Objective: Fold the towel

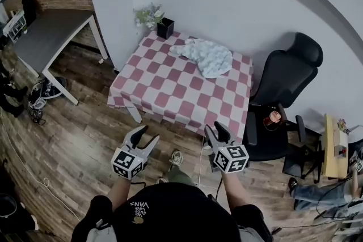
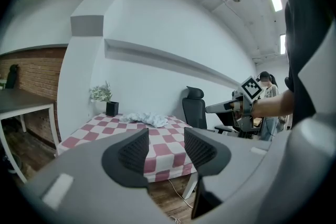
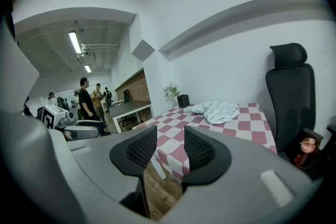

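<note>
White towel (image 1: 203,56), red-and-white checked tablecloth (image 1: 170,93), black chair (image 1: 286,79)

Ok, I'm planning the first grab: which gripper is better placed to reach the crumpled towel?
Right, probably. The right gripper stands nearly in line with the towel, which lies far right on the table; the left gripper is further aside. Both are open, empty and short of the table.

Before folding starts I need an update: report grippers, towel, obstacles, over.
Left gripper open, empty; right gripper open, empty. Both short of the table. Towel crumpled at far side, untouched. Office chair at table's right, plant pot at far corner.
</note>
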